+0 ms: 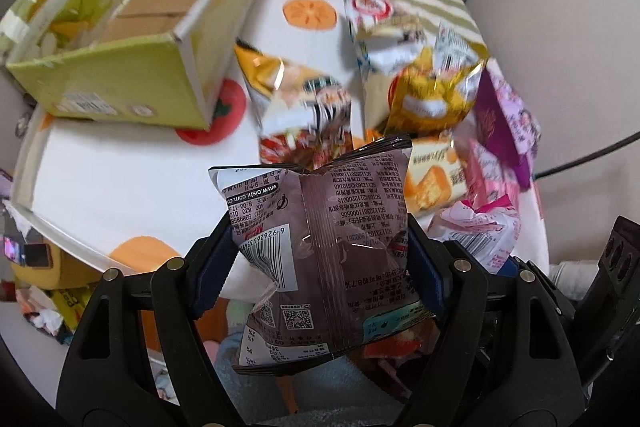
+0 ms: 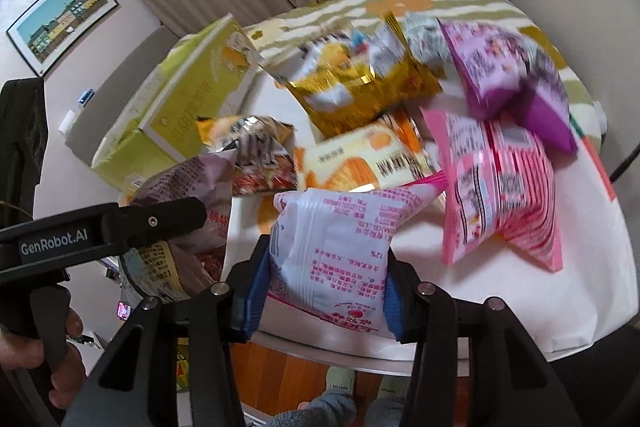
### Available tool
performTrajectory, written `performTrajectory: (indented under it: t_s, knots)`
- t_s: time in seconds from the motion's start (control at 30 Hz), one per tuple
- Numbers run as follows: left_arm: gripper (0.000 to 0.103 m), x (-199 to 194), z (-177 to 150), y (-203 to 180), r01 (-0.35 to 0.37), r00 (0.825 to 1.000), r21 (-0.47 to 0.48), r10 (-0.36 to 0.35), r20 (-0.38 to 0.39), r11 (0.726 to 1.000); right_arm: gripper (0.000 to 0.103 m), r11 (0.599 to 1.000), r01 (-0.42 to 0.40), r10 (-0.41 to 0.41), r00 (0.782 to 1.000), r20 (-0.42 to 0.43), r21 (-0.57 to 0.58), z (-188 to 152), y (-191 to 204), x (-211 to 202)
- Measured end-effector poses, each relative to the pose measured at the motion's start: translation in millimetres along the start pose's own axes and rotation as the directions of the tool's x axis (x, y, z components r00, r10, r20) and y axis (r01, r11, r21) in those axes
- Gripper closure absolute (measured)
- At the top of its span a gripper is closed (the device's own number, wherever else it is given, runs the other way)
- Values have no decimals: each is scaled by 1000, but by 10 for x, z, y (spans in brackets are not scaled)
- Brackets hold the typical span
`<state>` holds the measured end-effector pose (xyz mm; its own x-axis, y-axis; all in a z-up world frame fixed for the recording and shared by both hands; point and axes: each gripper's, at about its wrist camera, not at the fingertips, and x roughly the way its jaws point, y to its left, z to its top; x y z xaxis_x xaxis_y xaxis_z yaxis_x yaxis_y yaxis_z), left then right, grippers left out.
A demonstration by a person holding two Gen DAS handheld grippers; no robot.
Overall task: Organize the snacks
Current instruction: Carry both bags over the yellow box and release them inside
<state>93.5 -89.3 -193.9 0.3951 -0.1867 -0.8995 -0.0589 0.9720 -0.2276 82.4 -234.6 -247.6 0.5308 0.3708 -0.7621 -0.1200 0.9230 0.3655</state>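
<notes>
you are holding a snack in each gripper, both lifted near the table's front edge. your left gripper (image 1: 320,259) is clamped on a brown bag (image 1: 320,239), its blue pads squeezing the bag's middle so the top and bottom are puffing out. your right gripper (image 2: 322,283) is clamped on a white and pink bag (image 2: 336,247) in the same way. the green box (image 1: 132,39) is lying open on the table (image 1: 120,183) to the left, with the remaining snacks piled to its right: a gold bag (image 1: 432,95), an orange bag (image 1: 436,175) and a purple bag (image 1: 508,115) among them.

what could go wrong, as i judge it: both bags are air-filled and slick, so a harder squeeze could be bursting one, and a looser one could be letting it slide out over the floor. you are also carrying the two grippers close together, so they could be knocking each other on the way to the box.

the left wrist view is showing the box's open inside, which looks mostly bare; the right wrist view is only showing its outer side. the right view is showing your left gripper from the side and a large pink striped bag (image 2: 500,187), which the left view is barely catching.
</notes>
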Motion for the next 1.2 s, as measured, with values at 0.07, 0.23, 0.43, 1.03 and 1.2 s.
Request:
performTrajectory:
  t_s: [0.07, 0.23, 0.43, 1.03, 1.2]
  knots:
    - [28, -149, 44, 16, -4, 999, -10, 5, 32, 1000, 58, 1000, -6, 7, 1000, 14, -22, 72, 55, -73]
    - [28, -505, 260, 90, -16, 991, -33, 20, 130, 999, 58, 995, -20, 26, 998, 57, -103, 389, 207, -273]
    - [28, -948, 606, 315, -44, 968, -43, 54, 245, 998, 58, 978, -54, 72, 994, 82, -203, 773, 582, -364]
    - [28, -825, 1993, 1975, -115, 959, -4, 112, 258, 993, 58, 968, -61, 84, 993, 83, -245, 1641, 1960, 525]
    - [27, -463, 2296, 2266, -83, 980, 45, 73, 184, 996, 58, 976, -29, 41, 998, 52, -215, 1743, 2183, 822]
